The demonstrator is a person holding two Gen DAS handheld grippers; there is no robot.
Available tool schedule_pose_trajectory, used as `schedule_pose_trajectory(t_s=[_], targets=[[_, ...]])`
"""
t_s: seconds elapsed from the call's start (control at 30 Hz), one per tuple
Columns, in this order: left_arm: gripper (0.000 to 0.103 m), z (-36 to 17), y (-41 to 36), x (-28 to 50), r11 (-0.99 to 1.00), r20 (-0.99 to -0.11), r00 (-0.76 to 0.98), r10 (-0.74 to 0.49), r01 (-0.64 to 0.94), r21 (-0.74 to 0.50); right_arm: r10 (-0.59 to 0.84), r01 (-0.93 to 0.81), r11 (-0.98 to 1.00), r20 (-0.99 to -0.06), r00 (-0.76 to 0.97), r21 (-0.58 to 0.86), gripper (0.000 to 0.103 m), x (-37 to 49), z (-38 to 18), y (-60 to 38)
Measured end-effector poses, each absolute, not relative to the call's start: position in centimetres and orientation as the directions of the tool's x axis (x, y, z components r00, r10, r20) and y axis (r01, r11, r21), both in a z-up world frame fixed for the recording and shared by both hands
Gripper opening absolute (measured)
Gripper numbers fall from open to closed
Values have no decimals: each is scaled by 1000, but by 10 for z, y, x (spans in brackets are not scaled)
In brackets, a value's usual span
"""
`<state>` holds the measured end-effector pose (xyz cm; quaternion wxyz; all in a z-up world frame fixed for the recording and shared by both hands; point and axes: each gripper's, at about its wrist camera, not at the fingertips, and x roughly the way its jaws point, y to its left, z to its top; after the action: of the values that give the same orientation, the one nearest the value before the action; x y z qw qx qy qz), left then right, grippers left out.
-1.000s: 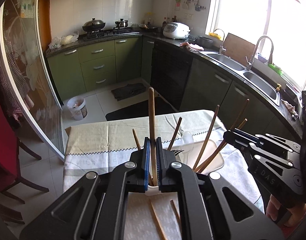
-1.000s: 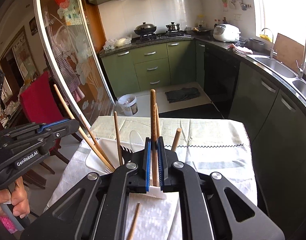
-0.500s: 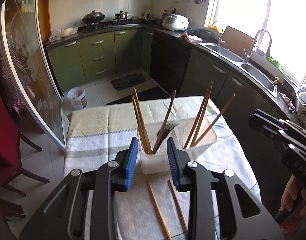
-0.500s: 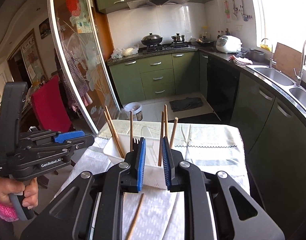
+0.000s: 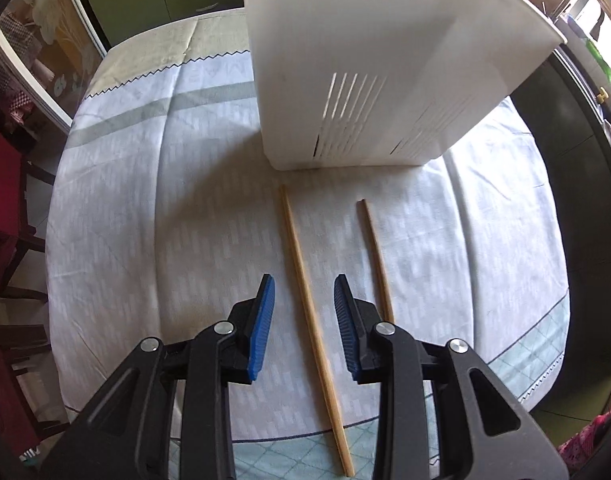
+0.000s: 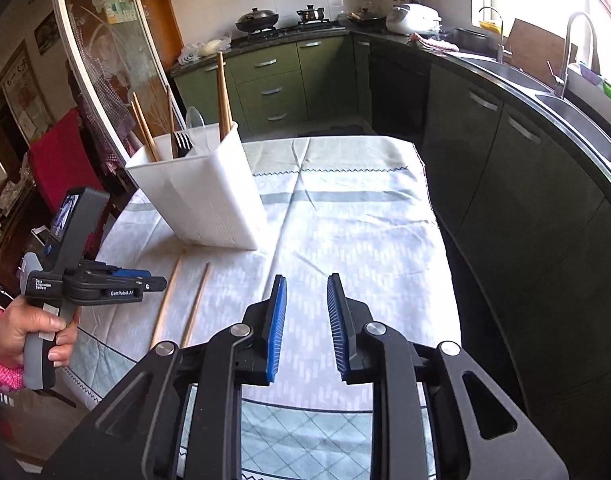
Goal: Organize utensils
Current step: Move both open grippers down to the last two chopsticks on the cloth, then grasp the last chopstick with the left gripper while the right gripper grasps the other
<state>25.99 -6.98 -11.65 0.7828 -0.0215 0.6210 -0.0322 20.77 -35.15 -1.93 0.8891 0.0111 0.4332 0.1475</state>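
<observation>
left hand-held gripper [image 5: 301,312] gaping, straddling chopstick [image 5: 305,300] near surface [image 5: 105,220] front edge | right hand-held gripper [image 6: 305,312] hanging open, empty | stick seeming light, stiff, slippery; pinching mid-length

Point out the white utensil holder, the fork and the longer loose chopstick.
white utensil holder [image 6: 209,200], right wrist view, front wall.
fork [image 6: 182,142], right wrist view, tines.
longer loose chopstick [image 5: 305,300], left wrist view, mid-shaft.
</observation>
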Motion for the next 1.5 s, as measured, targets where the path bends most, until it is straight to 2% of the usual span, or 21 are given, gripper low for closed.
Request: schedule_pose_trajectory(t_s=[0.07, 0.2, 0.37, 0.73, 1.03, 1.17, 1.33, 1.4, 1.47, 1.5], targets=[[29, -125, -71, 263, 998, -977, 204, -61, 6, -61, 270, -260, 955, -782, 561, 144, 24, 206, -29, -352], [17, -139, -75, 266, 999, -983, 178, -38, -8, -40, 281, -284, 948, -799, 532, 145, 24, 209, -40, -341], [8, -150, -76, 267, 999, -985, 166, -36, -2, -37, 281, -316, 940, -821, 497, 130, 25, 217, -45, -316], [6, -142, -46, 251, 998, -979, 194, -61, 17, -59, 323, -414, 886, -920, 223, 211, 27, 258, -107, -213], [6, -122, -12, 239, 995, -963, 249, -99, 17, -98, 223, -410, 902, -961, 165, 139, 27, 283, -135, -158], [6, -98, -8, 231, 992, -953, 278, -122, 17, -122, 198, -397, 909, -968, 151, 124, 23, 288, -141, -149], [6, -78, -7, 225, 992, -937, 326, -128, 23, -128, 166, -384, 919, -974, 154, 96, 22, 293, -146, -139], [6, -72, -9, 224, 991, -932, 337, -133, 23, -132, 139, -381, 922, -976, 170, 65, 18, 292, -146, -136], [6, -67, -12, 222, 991, -927, 352, -129, 28, -127, 118, -380, 924, -975, 188, 39, 9, 291, -146, -132], [6, -64, -14, 219, 992, -924, 359, -128, 30, -125, 122, -376, 926, -975, 184, 44, 8, 293, -148, -127]])
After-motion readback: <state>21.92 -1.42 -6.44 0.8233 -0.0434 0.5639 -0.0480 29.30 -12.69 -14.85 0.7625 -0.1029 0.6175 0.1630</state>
